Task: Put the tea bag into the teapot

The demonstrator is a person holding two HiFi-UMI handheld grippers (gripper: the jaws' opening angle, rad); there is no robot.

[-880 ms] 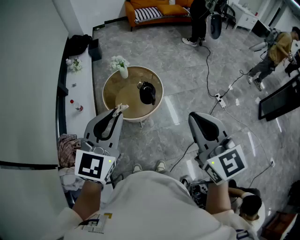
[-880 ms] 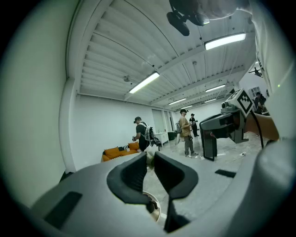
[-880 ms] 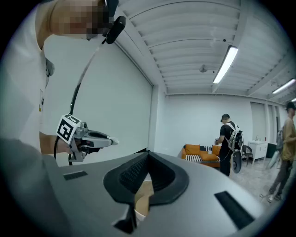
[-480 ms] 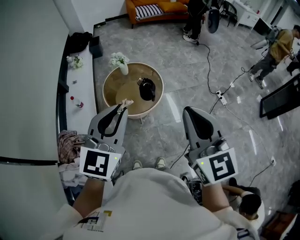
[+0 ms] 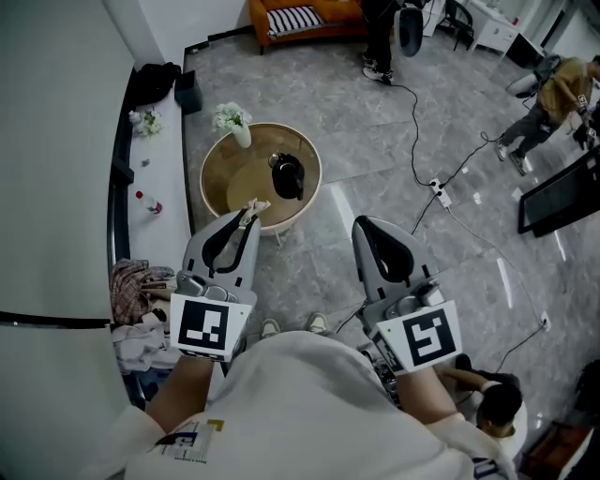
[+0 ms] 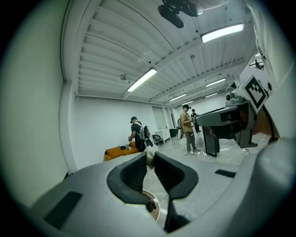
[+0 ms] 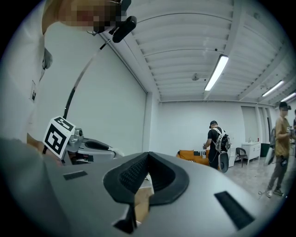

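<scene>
Head view: L gripper [image 5: 246,217] was held out level over the floor, pads closed on a pale tea bag [image 5: 251,207] that stuck out past the tips. In this view the bag overlapped the near rim of a round wooden table [image 5: 214,184]. A black teapot [image 5: 286,176] stood on the table's far-right part, clear of the bag and not touched by either gripper. A white vase of flowers [image 5: 234,123] stood at the table's far edge. R gripper [image 5: 367,229] was held beside the L one, well apart from it and off the table's right side, over grey floor tiles. Jaw state of R gripper not readable here. An orange sofa [image 5: 302,18] stood against the far wall. A cable w/ power strip [image 5: 437,191] lay on the floor to the right.

Left gripper view: jaws were nearly together, pinching the tea bag [image 6: 149,154] at the tips. The bag showed as a pale strip between the dark pads [image 6: 133,172]. A curved section of the table rim [image 6: 154,207] appeared below the jaws. Teapot not identifiable in this view. R gripper [image 6: 209,125] showed at the right w/ its marker cube [image 6: 256,90]. Two persons stood in the background near the sofa [image 6: 118,151].

Right gripper view: jaws were pressed together at the tips w/ nothing between them. Wood-coloured table surface [image 7: 141,202] showed through the gap lower down. L gripper [image 7: 111,151] lay to the left w/ its marker cube [image 7: 58,134].
</scene>
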